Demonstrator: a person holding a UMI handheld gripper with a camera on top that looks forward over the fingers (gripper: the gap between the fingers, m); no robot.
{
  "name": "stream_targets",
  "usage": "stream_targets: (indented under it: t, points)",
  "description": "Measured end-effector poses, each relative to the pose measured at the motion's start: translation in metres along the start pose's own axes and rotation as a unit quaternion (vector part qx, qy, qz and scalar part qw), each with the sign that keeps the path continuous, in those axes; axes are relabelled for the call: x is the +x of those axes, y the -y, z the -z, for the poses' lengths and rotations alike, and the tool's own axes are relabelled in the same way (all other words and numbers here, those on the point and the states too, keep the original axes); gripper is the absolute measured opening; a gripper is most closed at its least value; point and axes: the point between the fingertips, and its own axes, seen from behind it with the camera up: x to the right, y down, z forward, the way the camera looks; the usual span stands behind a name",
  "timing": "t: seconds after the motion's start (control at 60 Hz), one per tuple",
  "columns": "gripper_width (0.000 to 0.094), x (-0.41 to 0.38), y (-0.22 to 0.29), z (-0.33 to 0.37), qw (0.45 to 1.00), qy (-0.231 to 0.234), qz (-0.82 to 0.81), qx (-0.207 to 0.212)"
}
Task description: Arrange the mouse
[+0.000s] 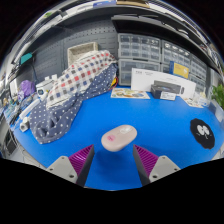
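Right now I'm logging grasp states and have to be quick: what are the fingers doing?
Gripper: fingers open, holding nothing. The mouse lies on the blue mat just ahead of them, untouched.

Mouse [118, 137] looks like smooth pale plastic with a slight sheen, sitting on a matt blue tabletop [160, 125]. Dotted and striped cloth [68, 92] is soft woven fabric, rumpled. Tongs [115, 162]: matt magenta pads on grey plastic fingers.
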Motion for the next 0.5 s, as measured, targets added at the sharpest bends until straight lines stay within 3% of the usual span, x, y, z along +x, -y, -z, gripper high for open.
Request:
stream_targets:
  t: [0.317, 0.5]
  points:
    - [0.0741, -0.013, 0.033, -0.059, 1.0, -0.022, -0.005, -0.007]
    - [0.0571, -0.011, 0.045, -0.078, 0.999, -0.03, -0.014, -0.019]
